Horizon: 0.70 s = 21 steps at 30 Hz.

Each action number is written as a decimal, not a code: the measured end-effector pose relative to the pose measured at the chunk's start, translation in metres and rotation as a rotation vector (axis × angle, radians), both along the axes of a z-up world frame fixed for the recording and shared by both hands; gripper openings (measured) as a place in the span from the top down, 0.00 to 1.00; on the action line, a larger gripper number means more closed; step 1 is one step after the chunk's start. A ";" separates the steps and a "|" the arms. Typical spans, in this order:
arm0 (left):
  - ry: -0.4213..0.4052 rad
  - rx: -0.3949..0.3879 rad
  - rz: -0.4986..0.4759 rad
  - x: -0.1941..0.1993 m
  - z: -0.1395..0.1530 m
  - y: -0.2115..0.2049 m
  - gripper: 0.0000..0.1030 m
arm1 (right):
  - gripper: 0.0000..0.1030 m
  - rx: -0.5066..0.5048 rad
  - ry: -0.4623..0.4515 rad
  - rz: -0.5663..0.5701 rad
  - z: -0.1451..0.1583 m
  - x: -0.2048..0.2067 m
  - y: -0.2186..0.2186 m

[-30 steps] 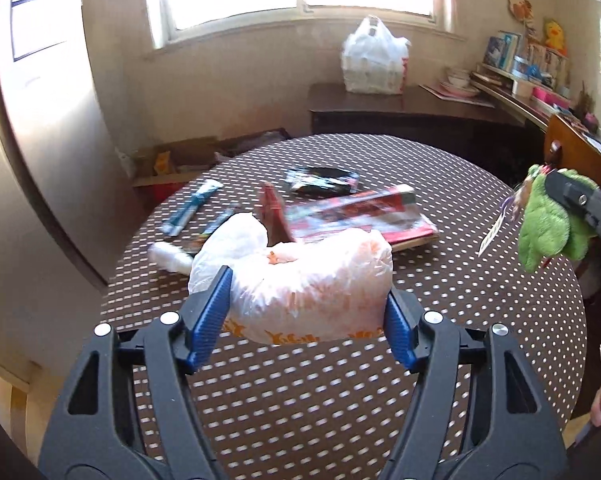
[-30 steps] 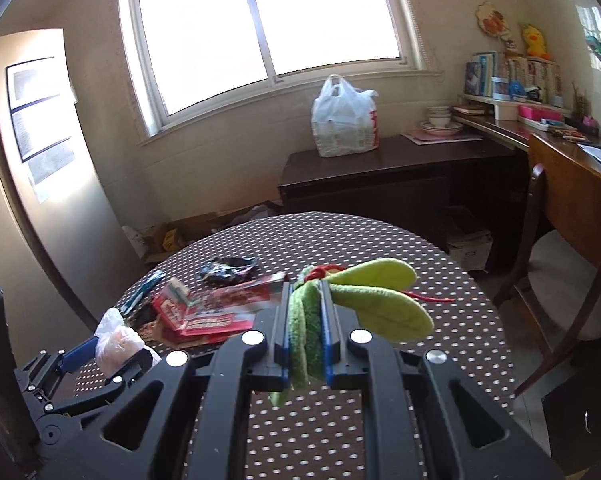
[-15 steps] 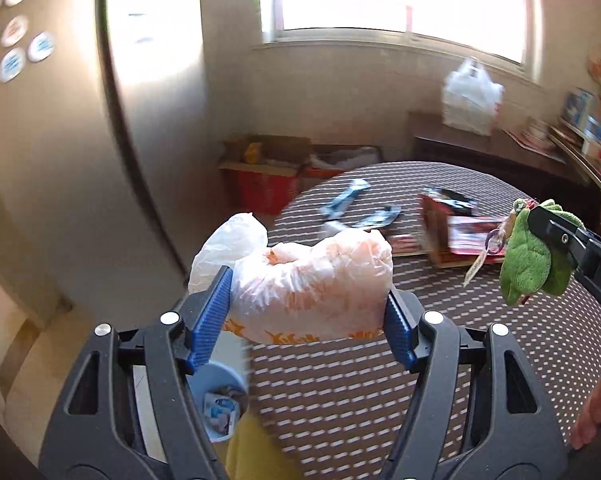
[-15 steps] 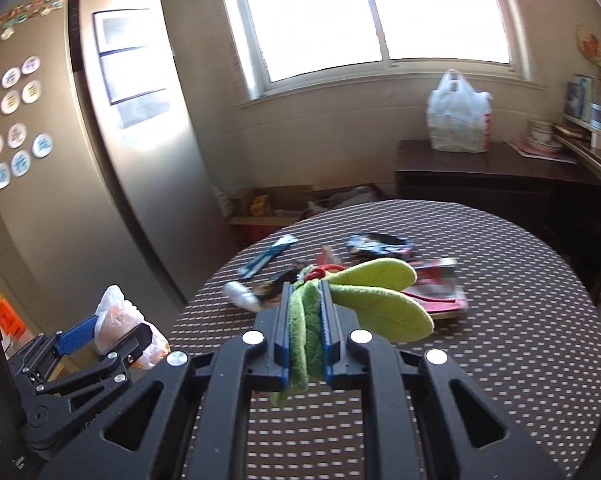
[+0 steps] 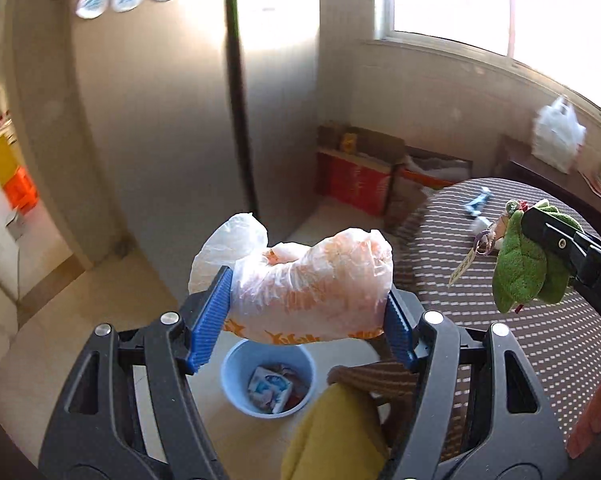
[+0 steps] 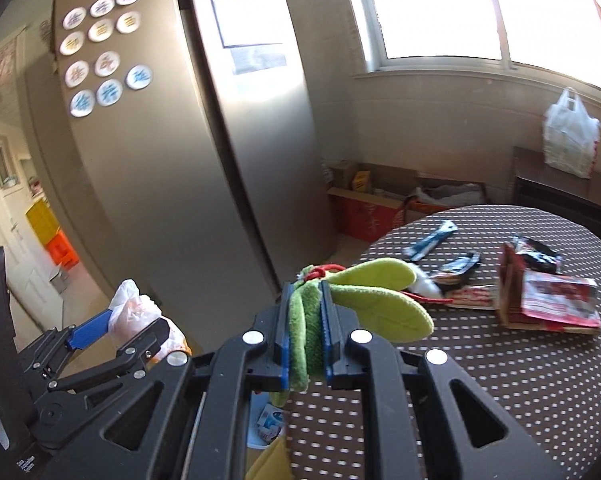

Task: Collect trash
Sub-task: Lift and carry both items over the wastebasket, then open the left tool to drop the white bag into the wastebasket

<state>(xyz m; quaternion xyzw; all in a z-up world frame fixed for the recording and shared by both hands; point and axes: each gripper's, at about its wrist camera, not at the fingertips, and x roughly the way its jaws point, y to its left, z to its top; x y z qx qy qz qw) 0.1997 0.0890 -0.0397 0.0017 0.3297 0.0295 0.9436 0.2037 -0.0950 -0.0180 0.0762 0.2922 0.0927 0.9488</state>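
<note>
My left gripper (image 5: 306, 312) is shut on a crumpled white and orange plastic bag (image 5: 312, 288) and holds it in the air above a light blue bin (image 5: 268, 380) on the floor; the bin has wrappers in it. My right gripper (image 6: 305, 332) is shut on a green plush toy (image 6: 364, 300) at the left edge of the round dotted table (image 6: 500, 380). In the left wrist view the toy (image 5: 528, 264) hangs at the right. In the right wrist view the left gripper with the bag (image 6: 136, 312) is at the lower left.
Wrappers (image 6: 432, 240), a red packet (image 6: 552, 300) and a wooden holder lie on the table. A steel fridge (image 6: 204, 140) stands to the left. Cardboard boxes (image 5: 360, 176) sit on the floor under the window. A yellow chair back (image 5: 332, 436) is beside the bin.
Both grippers have swung left off the table toward the fridge. The bag now hangs over the blue bin. Both grips are unchanged.
</note>
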 end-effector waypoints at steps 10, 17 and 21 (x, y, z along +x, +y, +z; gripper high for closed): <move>0.049 -0.023 0.102 0.003 -0.018 0.050 0.34 | 0.88 -0.013 0.047 0.124 -0.012 0.018 0.058; 0.085 -0.040 0.128 0.016 -0.034 0.067 0.18 | 0.88 -0.028 0.066 0.144 -0.018 0.023 0.070; 0.144 -0.055 0.193 0.022 -0.049 0.090 0.18 | 0.88 -0.037 0.074 0.144 -0.020 0.026 0.071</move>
